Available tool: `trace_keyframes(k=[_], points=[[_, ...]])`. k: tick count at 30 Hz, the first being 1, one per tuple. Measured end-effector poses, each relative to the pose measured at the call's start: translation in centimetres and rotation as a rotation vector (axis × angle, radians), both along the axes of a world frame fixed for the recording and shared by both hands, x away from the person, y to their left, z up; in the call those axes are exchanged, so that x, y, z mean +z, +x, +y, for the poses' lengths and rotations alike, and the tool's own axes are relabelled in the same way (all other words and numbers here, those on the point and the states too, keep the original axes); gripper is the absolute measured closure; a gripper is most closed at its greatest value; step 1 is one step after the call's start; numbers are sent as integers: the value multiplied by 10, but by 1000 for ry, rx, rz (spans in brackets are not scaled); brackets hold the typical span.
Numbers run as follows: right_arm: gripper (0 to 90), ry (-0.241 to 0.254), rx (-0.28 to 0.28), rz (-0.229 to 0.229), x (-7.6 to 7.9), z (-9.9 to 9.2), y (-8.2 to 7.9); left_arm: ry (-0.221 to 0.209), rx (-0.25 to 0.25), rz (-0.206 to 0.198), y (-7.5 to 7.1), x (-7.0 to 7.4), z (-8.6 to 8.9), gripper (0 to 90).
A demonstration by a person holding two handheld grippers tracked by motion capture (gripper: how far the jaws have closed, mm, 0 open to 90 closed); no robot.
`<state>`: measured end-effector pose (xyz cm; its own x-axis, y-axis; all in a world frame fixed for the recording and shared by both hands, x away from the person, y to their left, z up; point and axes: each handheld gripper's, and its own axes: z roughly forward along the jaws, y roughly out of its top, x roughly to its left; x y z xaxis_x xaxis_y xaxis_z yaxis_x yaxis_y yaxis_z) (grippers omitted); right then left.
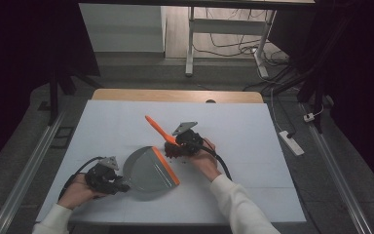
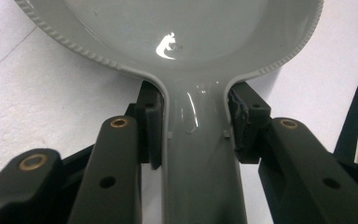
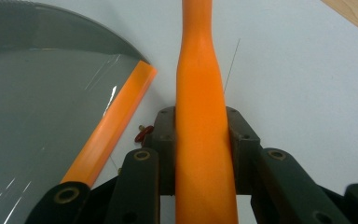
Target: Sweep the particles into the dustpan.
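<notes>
A grey dustpan (image 1: 148,171) with an orange front lip (image 1: 166,165) rests on the white table. My left gripper (image 1: 121,186) is shut on its grey handle (image 2: 200,158), a pad (image 2: 151,126) pressing each side. My right gripper (image 1: 171,142) is shut on the orange handle (image 3: 200,121) of a brush (image 1: 158,127), which points up and to the left. A dark reddish clump (image 1: 174,151) lies under that gripper, just off the lip's right end. In the right gripper view the lip (image 3: 114,121) runs to the left of the handle, with a small red bit (image 3: 144,133) beside it.
The white table sheet (image 1: 253,141) has open room at right and at the back. A wooden table edge (image 1: 175,95) runs behind it. Beyond stand a desk frame (image 1: 191,44) and floor cables; a power strip (image 1: 291,142) lies to the right.
</notes>
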<state>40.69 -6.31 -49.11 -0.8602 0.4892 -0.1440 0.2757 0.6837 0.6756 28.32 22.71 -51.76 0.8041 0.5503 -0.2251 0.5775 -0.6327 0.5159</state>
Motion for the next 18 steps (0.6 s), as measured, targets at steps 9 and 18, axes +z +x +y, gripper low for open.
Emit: trace_keyframes(k=[9, 18], points=[[704, -12, 41, -4, 0, 7, -8, -1, 0, 0, 0, 0, 0, 619], [704, -2, 66, 8, 0, 11, -13, -1, 0, 0, 0, 0, 0, 619]])
